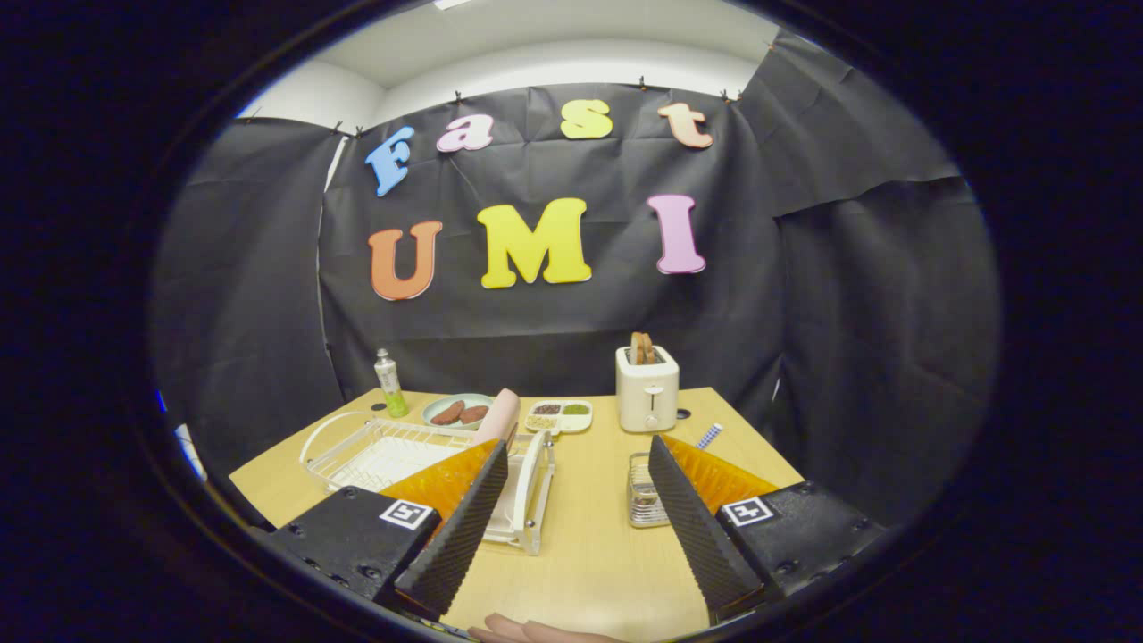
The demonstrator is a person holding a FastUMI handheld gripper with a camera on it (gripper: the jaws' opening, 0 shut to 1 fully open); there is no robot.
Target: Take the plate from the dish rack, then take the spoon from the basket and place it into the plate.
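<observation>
Gripper [579,500] fingers wide apart, one dish rack [393,451] — one basket [643,496]

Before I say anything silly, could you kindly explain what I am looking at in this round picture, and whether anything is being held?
This is a fisheye camera mounted on a hand-held gripper, looking forward along its two ridged fingers, which stand wide open with bare wooden table between them. Nothing is held. A person's hand peeks in at the very bottom. Behind the left finger sits a white wire dish rack with a plate standing on edge at its near end. Behind the right finger is a small metal mesh basket; I cannot make out the spoon. Farther back are a green bottle, a plate of brown patties, a divided dish and a cream toaster with toast in it.
</observation>
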